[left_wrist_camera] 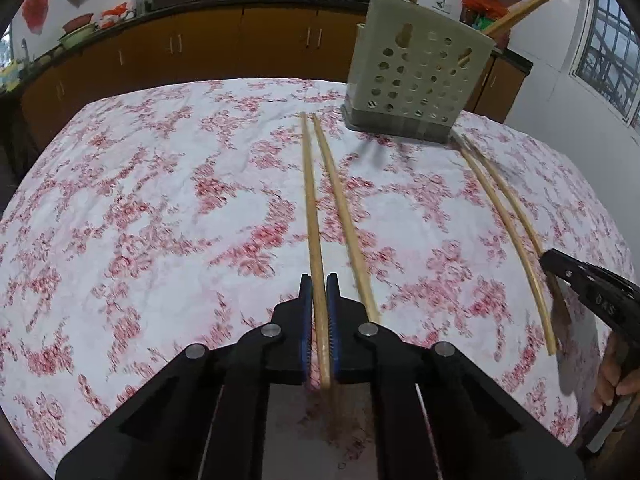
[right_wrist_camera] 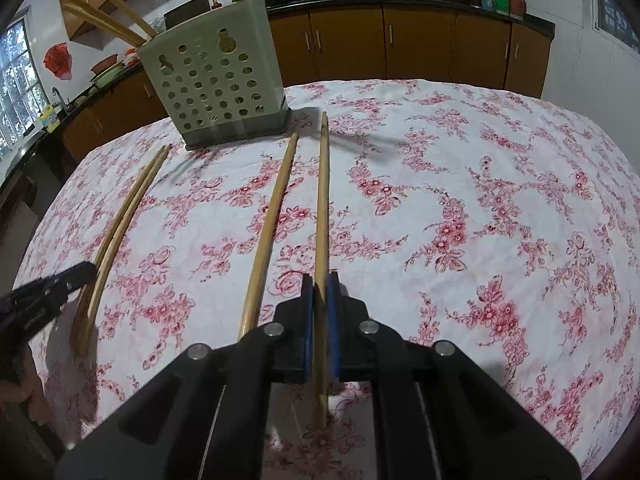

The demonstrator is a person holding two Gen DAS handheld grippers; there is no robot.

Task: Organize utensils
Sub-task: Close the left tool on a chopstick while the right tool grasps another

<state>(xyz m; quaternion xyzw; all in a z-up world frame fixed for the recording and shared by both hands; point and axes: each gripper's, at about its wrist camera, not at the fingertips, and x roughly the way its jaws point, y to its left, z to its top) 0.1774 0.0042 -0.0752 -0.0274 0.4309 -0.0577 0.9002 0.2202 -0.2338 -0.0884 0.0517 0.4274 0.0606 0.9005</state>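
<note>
From the left wrist we saw the left gripper (left_wrist_camera: 319, 280) clamp its blue fingers (left_wrist_camera: 306, 300) on one wooden chopstick (left_wrist_camera: 310, 200) lying on the floral-clothed bench (left_wrist_camera: 160, 200). Only the right wrist view showed the right gripper (right_wrist_camera: 320, 280) pinching another chopstick (right_wrist_camera: 323, 200), below the perforated beige plastic utensil holder (right_wrist_camera: 216, 80).
</note>
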